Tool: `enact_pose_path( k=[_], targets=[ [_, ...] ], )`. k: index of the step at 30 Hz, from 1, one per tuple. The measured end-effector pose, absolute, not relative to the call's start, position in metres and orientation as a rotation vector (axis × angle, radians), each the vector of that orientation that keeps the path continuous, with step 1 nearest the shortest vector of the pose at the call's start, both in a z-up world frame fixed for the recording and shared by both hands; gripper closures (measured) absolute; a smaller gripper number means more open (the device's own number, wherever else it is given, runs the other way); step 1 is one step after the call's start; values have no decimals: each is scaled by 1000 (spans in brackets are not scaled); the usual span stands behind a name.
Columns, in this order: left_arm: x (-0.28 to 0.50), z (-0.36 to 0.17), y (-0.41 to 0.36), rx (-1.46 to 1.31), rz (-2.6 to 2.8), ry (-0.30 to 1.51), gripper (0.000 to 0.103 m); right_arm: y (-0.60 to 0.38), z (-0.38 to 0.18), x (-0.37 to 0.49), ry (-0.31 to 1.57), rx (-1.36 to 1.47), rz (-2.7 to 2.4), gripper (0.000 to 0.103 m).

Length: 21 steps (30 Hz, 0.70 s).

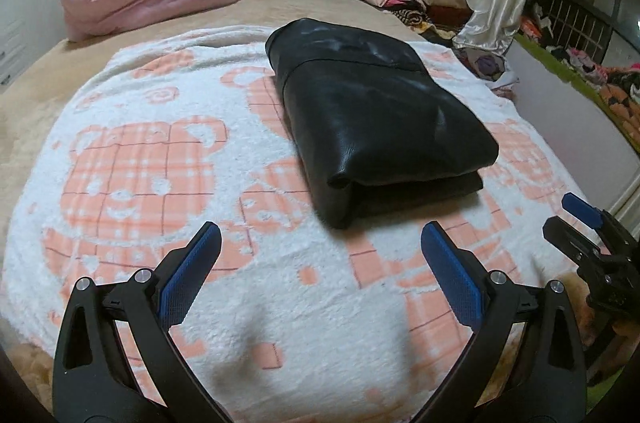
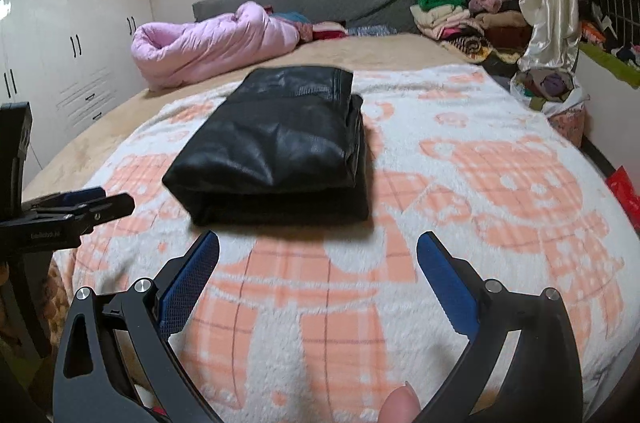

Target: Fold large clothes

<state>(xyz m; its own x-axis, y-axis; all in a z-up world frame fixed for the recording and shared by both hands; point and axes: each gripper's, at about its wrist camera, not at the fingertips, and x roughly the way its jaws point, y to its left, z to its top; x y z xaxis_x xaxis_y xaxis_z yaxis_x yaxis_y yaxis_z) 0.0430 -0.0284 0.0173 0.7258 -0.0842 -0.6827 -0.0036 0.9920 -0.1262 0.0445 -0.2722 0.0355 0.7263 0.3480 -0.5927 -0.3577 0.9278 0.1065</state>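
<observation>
Lying folded on the blanket [image 1: 120, 83], the jacket [image 1: 372, 111] sits just ahead of both empty, spread grippers, left [image 1: 320, 255] and right [image 2: 318, 259], long axis running away, neither clearly nearer.

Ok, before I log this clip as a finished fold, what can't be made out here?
- Black garment: its type and inner folds are hidden in both views by its own top layer.
- Clothes pile: single items too small and far in both views.
- Left tool and right tool: handles cut off by the bottom edge.
- The person: only a fingertip shows in the right wrist view.
</observation>
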Motion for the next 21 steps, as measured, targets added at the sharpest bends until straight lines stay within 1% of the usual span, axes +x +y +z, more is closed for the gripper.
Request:
enact_pose_path(
  k=[9,21],
  targets=[
    [39,13,-27,-149,-48,772,9,-267,30,40,676,-35,380,4],
    [37,13,-25,-159,-42,777,9,-264,34,39,666,-47,384,4]
  ],
)
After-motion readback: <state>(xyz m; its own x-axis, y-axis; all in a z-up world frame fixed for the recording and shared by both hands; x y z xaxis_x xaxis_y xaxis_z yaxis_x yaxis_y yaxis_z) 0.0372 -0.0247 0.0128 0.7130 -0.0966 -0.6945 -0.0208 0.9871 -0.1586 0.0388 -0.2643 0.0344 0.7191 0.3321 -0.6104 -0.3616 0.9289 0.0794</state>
